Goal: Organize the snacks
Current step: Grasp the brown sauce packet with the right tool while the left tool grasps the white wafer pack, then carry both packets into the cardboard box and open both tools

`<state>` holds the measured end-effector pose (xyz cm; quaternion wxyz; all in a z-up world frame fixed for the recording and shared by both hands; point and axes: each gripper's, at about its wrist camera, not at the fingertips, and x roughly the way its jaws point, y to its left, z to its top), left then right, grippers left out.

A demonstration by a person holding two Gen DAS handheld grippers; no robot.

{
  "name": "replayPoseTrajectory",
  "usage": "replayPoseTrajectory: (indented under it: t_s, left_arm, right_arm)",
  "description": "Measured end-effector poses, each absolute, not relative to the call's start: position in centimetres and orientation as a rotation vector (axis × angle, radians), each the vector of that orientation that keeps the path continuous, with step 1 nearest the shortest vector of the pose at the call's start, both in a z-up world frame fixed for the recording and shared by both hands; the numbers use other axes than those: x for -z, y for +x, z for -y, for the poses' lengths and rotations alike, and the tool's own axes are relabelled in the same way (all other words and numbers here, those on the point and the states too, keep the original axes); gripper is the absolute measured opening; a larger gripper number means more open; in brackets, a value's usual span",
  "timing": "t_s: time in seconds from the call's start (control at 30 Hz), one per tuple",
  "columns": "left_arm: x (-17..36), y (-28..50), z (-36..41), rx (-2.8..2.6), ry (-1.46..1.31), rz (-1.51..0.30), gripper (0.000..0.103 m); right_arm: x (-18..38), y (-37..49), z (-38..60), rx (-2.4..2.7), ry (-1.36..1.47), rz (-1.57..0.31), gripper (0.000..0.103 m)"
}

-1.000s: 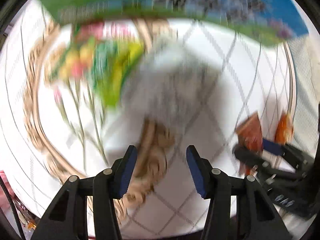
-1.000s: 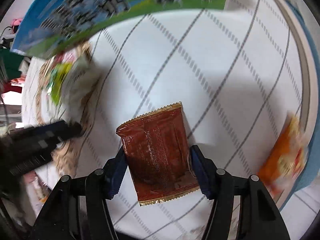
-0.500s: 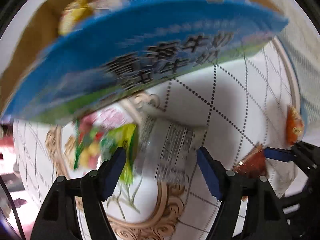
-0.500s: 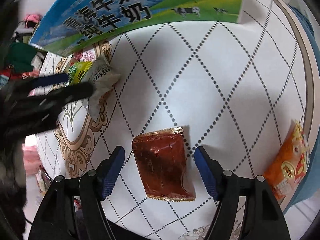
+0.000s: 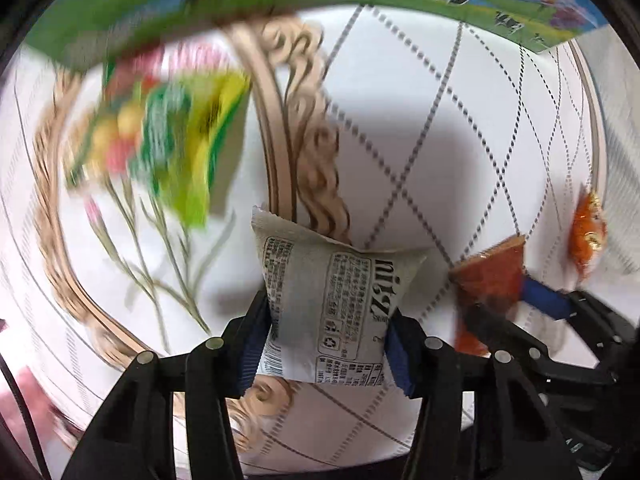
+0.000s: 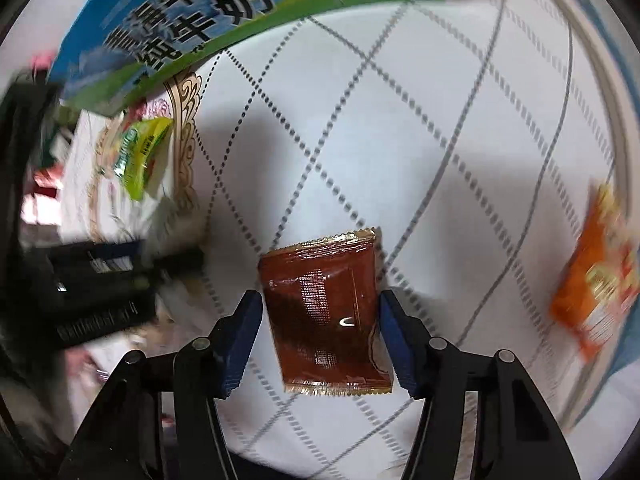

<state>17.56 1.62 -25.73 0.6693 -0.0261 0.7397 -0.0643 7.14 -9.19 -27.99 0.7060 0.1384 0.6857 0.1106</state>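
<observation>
A grey printed snack packet (image 5: 332, 300) sits between the pads of my left gripper (image 5: 328, 344), whose jaws are closing and press on its two sides. The jaws of my right gripper (image 6: 320, 332) are closing too, on a glossy brown packet (image 6: 324, 300) that touches both pads. That brown packet (image 5: 492, 280) shows at the right of the left wrist view as well. Both grippers point down at the white cloth (image 6: 440, 140) with a dotted diamond pattern. The left gripper appears blurred at the left edge of the right wrist view.
A blue and green printed carton (image 6: 180, 28) stands along the far side of the cloth. A green and yellow packet (image 5: 180, 140) lies left of the grey one. An orange packet (image 6: 592, 292) lies by the cloth's right border.
Half a second ago both pairs of jaws stood wide around the packets lying on the cloth. Both have since sunk a little and closed onto them.
</observation>
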Motion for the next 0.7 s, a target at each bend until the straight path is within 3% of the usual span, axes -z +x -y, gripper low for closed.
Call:
replayPoseTrajectory:
  t_s: [0.07, 0.23, 0.37, 0.53, 0.7]
  left_arm:
    - [26.6, 17.6, -2.0, 0.164, -0.107, -1.686, 0.06]
    - [28.5, 17.8, -3.1, 0.177, -0.128, -1.679, 0.062]
    - [30.2, 16.2, -2.9, 0.111, -0.117, -1.637, 0.051]
    - [29.0, 14.2, -5.5, 0.024, -0.118, -1.607, 0.05]
    - [28.4, 13.1, -8.4, 0.006, -0.13, -1.577, 0.049]
  right_arm:
    - [28.4, 7.0, 9.4, -0.272, 0.377, -1.547, 0.063]
    - [28.6, 7.2, 9.0, -0.296, 0.358, -1.555, 0.064]
    - [29.3, 7.5, 7.1, -0.288, 0.262, -1.562, 0.066]
    - [30.3, 6.9, 4.1, -0.26, 0.061, -1.525, 0.068]
    - [29.8, 6.4, 2.2, -0.223, -0.043, -1.432, 0.059]
